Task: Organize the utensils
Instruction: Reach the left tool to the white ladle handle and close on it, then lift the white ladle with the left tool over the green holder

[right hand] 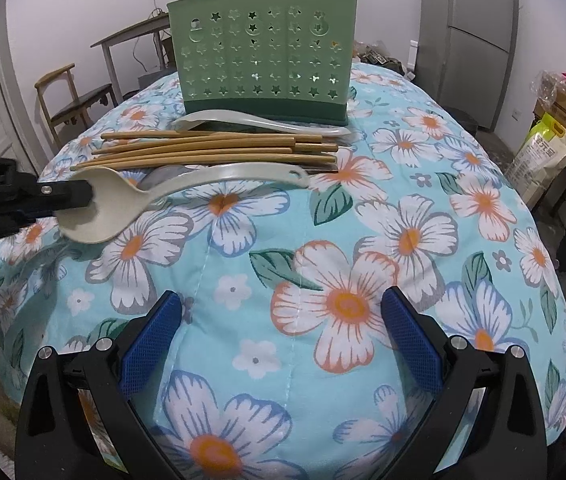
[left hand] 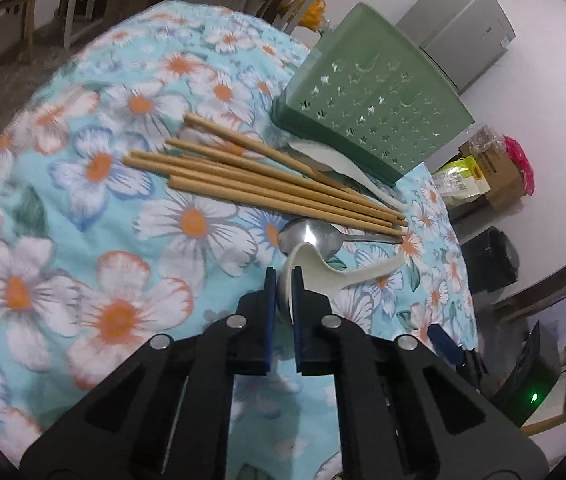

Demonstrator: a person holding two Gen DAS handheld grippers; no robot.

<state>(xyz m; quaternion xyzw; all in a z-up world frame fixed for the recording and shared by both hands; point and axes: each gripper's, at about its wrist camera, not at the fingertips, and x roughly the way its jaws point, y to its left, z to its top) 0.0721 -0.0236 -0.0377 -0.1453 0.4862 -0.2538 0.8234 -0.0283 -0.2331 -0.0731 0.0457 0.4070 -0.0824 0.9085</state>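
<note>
From the left wrist view, the left tongs (left hand: 286,280) are clamped on the bowl of a pale ceramic-style soup spoon (left hand: 325,270), the blue pads pinching its rim edge-on. The spoon's handle trails off to the right, above the floral cloth of the worktop (left hand: 95,240). To do this step well, I would judge the lift should go straight up and slowly: the grip is on a thin curved rim, so the spoon could pivot or slip, and its bowl lies just beside a metal spoon (left hand: 315,234) that could be dragged along. The green perforated utensil holder (left hand: 371,112) stands beyond, past a bundle of wooden chopsticks (left hand: 267,180) and a second pale spoon (left hand: 347,168) at its foot.

From the right wrist view, the right tongs (right hand: 281,336) stand wide apart with nothing between them, low over the cloth and well apart from the utensils. The held spoon (right hand: 123,204) shows at the left, its bowl gripped and its long handle reaching right in front of the chopsticks (right hand: 219,148). It looks smooth, off-white, deep-bowled, with a small notch at the handle end. The holder (right hand: 263,52) stands upright behind.
</note>
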